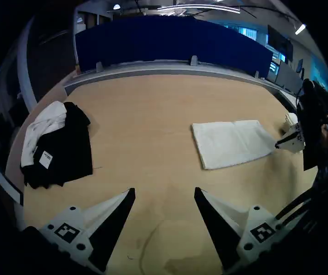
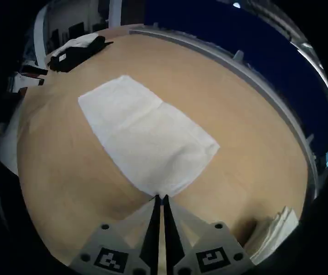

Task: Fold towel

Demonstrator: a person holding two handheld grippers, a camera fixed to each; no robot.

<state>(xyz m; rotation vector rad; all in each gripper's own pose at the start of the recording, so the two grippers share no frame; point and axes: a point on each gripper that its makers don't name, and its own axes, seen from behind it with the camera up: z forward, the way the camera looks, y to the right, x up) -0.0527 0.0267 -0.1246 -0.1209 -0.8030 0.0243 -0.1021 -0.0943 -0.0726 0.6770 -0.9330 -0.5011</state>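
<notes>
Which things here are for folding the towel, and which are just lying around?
For the job:
- flat white cloth towel
- right gripper, pinching its near edge
- left gripper, open

Just lying about:
- black-and-white heap of clothes
- stack of folded white cloths

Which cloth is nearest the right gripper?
The flat white towel: the right gripper is at its corner. The folded white stack sits aside, the black-and-white pile far off.

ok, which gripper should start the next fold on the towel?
Right. The right gripper is shut at the near corner of the towel, probably ready to lift it over. The left gripper hangs open above bare table, well away from the towel.
</notes>
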